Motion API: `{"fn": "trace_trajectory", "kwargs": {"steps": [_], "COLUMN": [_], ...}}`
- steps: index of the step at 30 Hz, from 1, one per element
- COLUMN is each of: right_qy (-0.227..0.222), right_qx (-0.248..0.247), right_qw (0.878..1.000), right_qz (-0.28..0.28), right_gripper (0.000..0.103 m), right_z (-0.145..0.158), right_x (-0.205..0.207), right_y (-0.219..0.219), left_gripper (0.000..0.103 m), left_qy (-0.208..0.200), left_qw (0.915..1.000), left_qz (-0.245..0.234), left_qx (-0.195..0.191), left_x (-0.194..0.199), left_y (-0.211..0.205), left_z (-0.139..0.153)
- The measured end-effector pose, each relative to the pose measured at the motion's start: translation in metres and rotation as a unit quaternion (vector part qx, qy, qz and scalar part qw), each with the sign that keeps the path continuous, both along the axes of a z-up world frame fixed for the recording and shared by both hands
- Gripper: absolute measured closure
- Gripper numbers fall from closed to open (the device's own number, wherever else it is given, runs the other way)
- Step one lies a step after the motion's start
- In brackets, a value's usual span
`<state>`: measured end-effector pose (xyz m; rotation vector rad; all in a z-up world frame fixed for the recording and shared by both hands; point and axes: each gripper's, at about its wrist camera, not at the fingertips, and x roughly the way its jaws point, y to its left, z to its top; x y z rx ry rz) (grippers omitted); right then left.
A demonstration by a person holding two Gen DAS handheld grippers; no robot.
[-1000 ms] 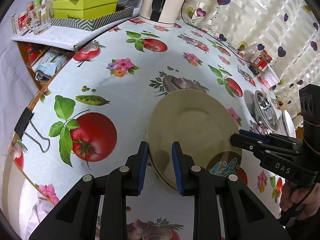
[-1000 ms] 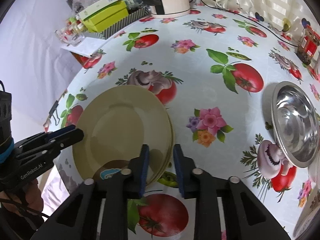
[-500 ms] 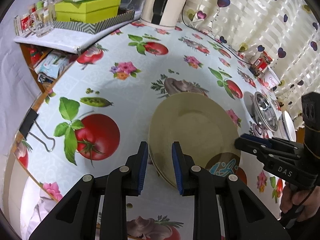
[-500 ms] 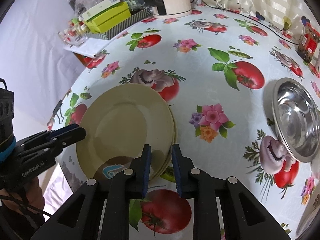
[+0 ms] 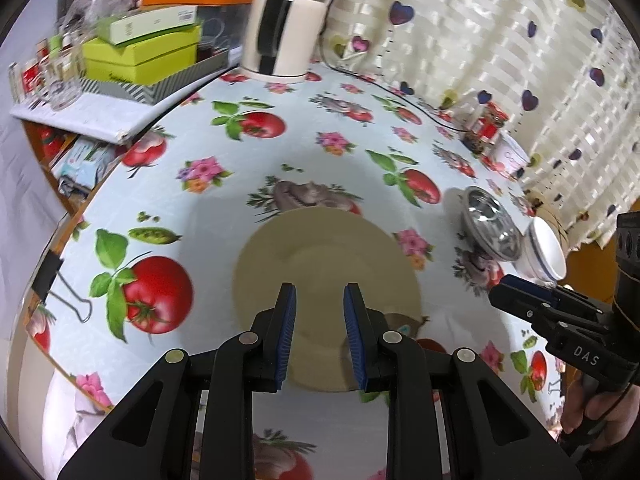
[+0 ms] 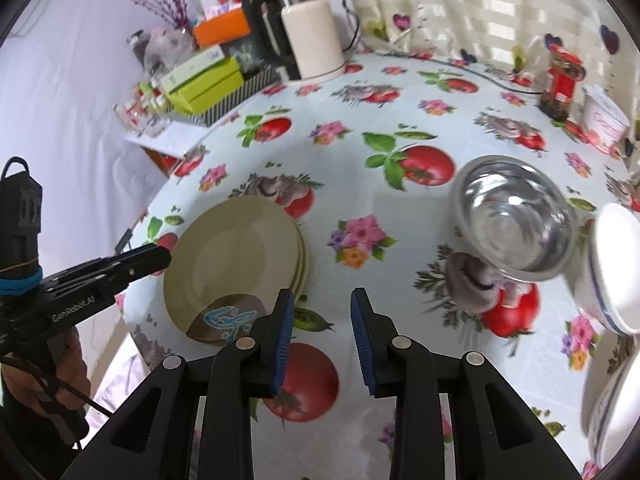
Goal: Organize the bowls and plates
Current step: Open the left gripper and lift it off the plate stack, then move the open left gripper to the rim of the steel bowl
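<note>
Plates stacked near table's front-left edge, both claws free of them.

Stack of beige plates (image 6: 236,256) lies flat on the vegetable-print tablecloth (image 5: 256,160). Left gripper (image 5: 320,332) hovers over the stack's near rim, jaws parted, pads off the plate. Right gripper (image 6: 322,338) sits just right of the stack over bare cloth, jaws opening, nothing between them. Steel bowl (image 6: 514,216) stands well right of the plates; white bowl (image 6: 612,268) just beside it, whether touching unclear.
</note>
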<state>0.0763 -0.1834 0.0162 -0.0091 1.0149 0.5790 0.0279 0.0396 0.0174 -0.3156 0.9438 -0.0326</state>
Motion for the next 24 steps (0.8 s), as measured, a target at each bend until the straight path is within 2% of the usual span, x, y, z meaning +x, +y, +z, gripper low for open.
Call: {"fn": "trace_trajectory", "kwargs": {"steps": [8,12,24], "right_qy": [-0.017,-0.019,-0.021], "right_qx": [0.013,0.014,0.017], "right_qw": [1.0,0.999,0.997], "right_qz": [-0.018,-0.029,-0.072], "right_gripper": [0.074,0.066,0.066], "right_z": [0.01,0.012,0.016], "right_x": [-0.009,-0.011,-0.012], "right_y": [-0.029,-0.038,-0.068], "left_gripper": [0.079,0.078,0.078], "left_qy": [-0.01,-0.014,-0.017], "left_qw": [0.9995,0.9989,0.9963], "left_qz": [-0.031,-0.045,-0.084], "left_qx": [0.001,-0.001,-0.004], "left_x": [0.008,0.013,0.028], "left_y": [-0.022,-0.032,-0.063], "left_z": [0.009,0.013,0.018]}}
